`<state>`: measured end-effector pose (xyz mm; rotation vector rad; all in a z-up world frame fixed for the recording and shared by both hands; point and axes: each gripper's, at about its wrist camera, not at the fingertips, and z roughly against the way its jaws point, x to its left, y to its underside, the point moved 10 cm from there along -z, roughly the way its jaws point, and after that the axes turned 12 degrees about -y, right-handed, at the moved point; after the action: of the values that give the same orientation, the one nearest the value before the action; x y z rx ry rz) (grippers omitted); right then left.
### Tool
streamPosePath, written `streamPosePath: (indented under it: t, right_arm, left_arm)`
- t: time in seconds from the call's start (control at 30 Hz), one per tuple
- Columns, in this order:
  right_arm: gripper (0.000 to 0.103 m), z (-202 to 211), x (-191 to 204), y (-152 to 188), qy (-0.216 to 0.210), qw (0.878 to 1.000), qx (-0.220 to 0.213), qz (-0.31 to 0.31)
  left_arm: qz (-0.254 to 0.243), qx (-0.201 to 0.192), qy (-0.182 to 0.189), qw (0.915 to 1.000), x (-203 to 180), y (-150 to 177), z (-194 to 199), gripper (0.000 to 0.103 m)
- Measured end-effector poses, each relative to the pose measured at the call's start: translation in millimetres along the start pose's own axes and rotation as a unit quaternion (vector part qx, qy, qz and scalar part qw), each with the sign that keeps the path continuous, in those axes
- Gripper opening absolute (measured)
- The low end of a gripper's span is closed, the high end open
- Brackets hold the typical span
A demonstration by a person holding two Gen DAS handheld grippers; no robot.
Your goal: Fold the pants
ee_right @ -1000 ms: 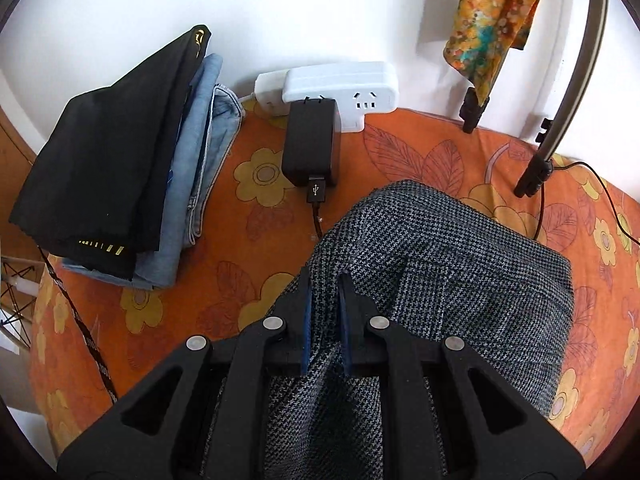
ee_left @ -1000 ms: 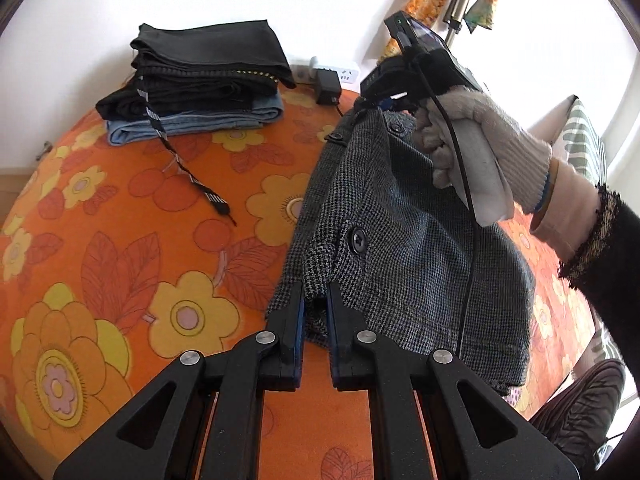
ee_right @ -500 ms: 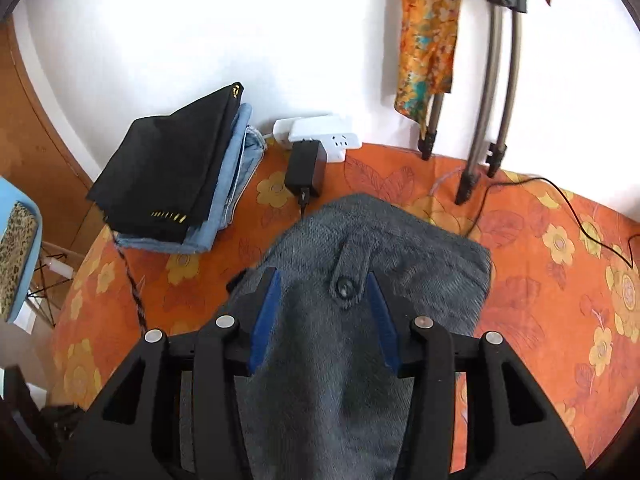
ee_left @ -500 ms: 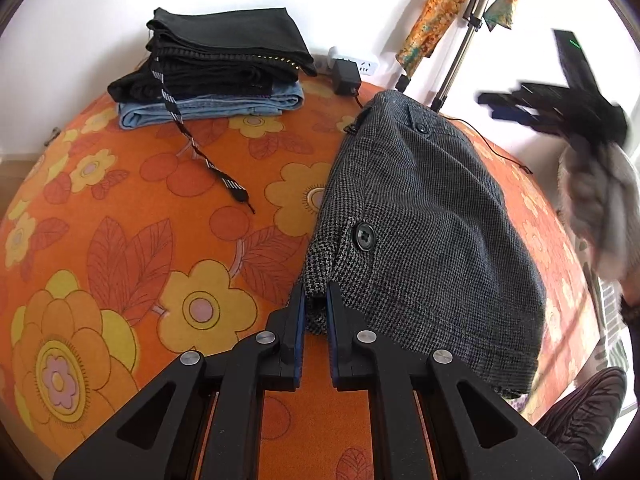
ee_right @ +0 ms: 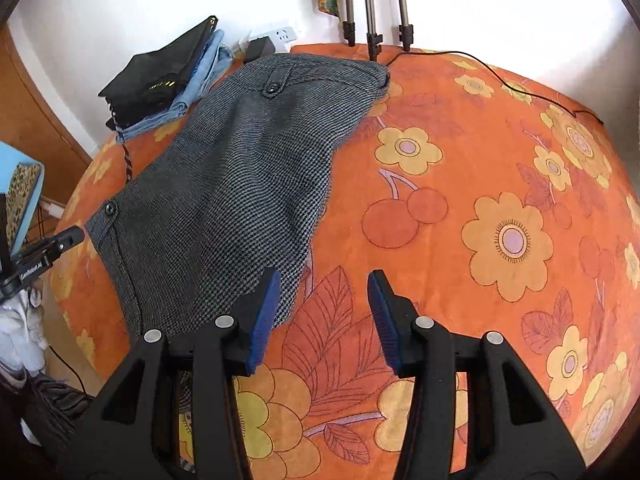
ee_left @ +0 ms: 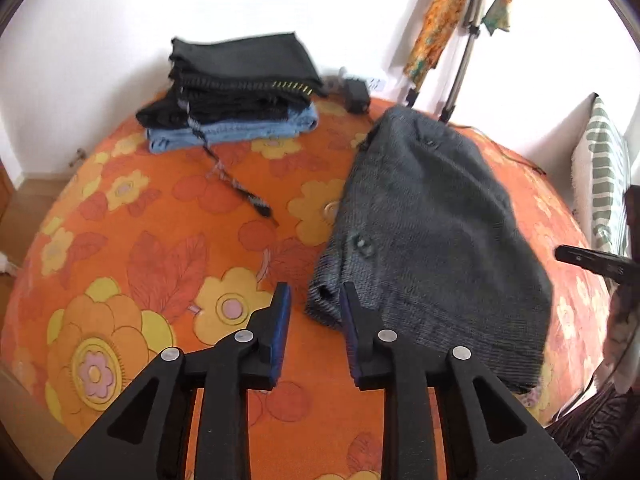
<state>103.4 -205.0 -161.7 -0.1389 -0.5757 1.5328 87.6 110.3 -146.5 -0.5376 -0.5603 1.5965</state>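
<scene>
One pair of grey houndstooth pants (ee_right: 236, 168) is lying folded over on the orange flowered bedcover (ee_right: 500, 184), its buttoned waistband pointing toward the wall and its lower edge reaching the near side of the bed. Judging by the compact shape, at least one fold is already in place; whether another is planned is unclear, and moving the bundle onto the stack looks like what is left. The left gripper (ee_left: 314, 328) is opening, its blue pads spreading just at the near corner of the cloth and pressing on nothing. The right gripper (ee_right: 322, 316) is standing spread over bare bedcover just beside the pants' right edge, with nothing between its fingers. Farther back, against the white wall, a stack of folded dark and blue trousers (ee_left: 236, 92) is sitting with a patterned cord (ee_left: 236, 184) trailing from it, near a power strip with a black adapter (ee_right: 264, 42) and tripod legs (ee_right: 376, 8).
</scene>
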Motion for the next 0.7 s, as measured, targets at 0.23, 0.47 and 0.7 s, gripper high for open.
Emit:
streamPosePath:
  t: [0.23,0.47,0.7]
  right_arm:
    - [0.048,-19,-30,-39,-0.014,0.999,-0.017,-0.047]
    - [0.061,-42,-49,-71,-0.042,0.995,-0.031,-0.084]
    - [0.065,-78,-60,-88,-0.079,0.988,-0.018,-0.134]
  left_arm:
    - [-0.065,-0.001,0.107,0.9922,-93,15,28,0.023]
    - [-0.126,0.023,0.173,0.9766,-166,33,33,0.023]
    - [-0.187,0.046,0.204,0.9597,-211,52,29,0.023]
